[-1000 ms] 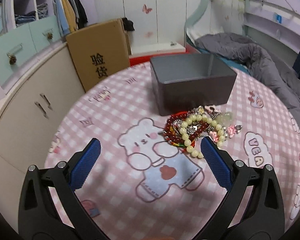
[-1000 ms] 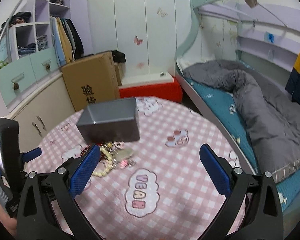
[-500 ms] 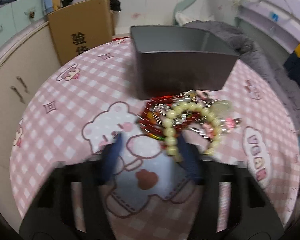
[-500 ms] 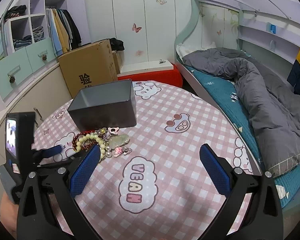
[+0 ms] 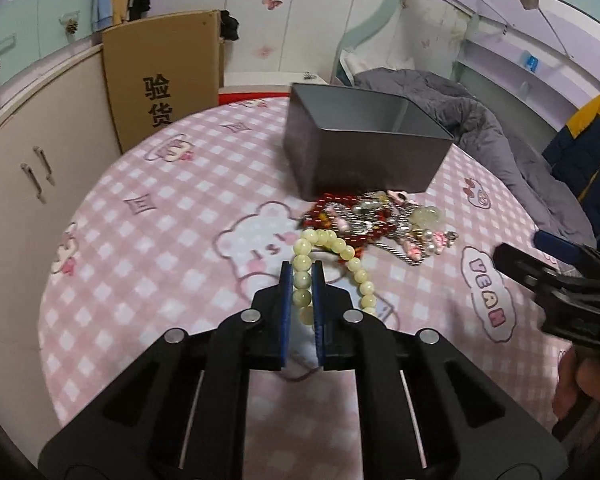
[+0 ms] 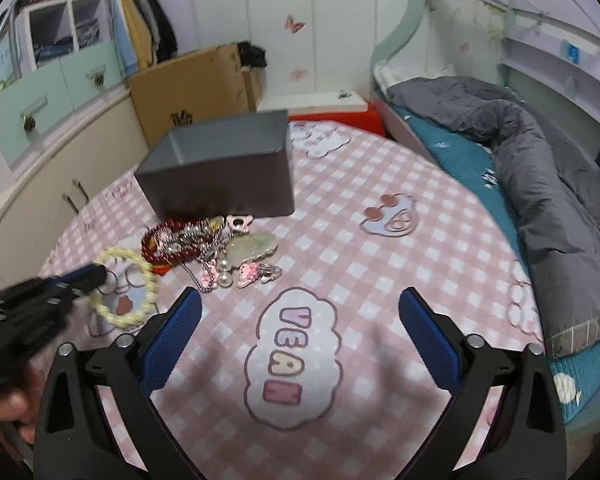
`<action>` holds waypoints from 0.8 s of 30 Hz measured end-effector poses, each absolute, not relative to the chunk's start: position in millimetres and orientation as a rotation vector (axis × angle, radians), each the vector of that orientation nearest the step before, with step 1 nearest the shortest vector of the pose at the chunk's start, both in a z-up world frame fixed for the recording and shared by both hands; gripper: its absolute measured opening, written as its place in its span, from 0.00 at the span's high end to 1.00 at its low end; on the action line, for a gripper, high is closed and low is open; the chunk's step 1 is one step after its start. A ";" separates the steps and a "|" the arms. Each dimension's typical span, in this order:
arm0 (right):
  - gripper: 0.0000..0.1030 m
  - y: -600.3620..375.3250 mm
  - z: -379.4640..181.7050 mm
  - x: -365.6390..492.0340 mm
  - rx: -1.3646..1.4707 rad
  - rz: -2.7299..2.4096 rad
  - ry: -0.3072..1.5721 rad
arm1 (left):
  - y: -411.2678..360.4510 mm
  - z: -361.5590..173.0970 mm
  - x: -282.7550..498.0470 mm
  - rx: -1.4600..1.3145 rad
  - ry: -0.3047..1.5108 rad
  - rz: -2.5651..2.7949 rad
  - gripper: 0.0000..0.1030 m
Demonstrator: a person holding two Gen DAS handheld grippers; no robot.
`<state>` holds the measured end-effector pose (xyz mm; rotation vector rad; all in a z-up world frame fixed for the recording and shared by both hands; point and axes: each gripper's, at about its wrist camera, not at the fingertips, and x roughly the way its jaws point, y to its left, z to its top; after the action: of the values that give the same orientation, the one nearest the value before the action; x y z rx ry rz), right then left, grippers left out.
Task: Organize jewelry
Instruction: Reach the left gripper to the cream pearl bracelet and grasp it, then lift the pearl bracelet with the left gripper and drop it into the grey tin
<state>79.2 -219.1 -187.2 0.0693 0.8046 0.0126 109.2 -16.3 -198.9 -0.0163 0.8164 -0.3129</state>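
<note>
The pale bead bracelet (image 5: 332, 256) is pinched between the just-closed jaws of the left tool (image 5: 302, 280), low over the pink checked tabletop (image 5: 160, 240) beside the jewelry heap (image 6: 212, 248), possibly touching it. The right tool (image 6: 300, 312), narrowing, is held wide and empty. A grey box (image 6: 220, 172) stands behind.

Both tools look alike. The left hand-held gripper (image 5: 301, 280) is a matte black frame of forked, hollowed arms with round silver screws at the joints and thin pale lines along the struts; its finger pads (image 5: 286, 312) are blue and ribbed. The right hand-held gripper (image 6: 300, 328) has the same black frame, silver screws and textured blue pads (image 6: 171, 344).
</note>
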 end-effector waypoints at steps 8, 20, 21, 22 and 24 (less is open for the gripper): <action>0.41 -199.0 -214.1 114.4 -0.043 0.107 0.888 | -2.7 -204.6 114.0 -0.035 0.833 -0.304 0.91; 0.83 -194.8 -210.3 109.9 -0.037 0.197 0.875 | -4.3 -210.3 115.3 -0.036 0.834 -0.323 0.91; 0.83 -194.3 -209.5 106.2 -0.034 0.204 0.871 | -4.5 -210.1 115.0 -0.036 0.833 -0.323 0.91; 0.83 -195.3 -209.0 101.8 -0.030 0.210 0.866 | -4.5 -209.8 114.9 -0.037 0.832 -0.325 0.91; 0.83 -195.6 -205.8 95.3 -0.015 0.226 0.855 | -4.3 -208.5 114.1 -0.040 0.827 -0.332 0.91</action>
<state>95.3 -195.6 -205.8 -0.0148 0.8554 0.2256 114.1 -4.3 -208.5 -0.0396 0.8268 -0.3320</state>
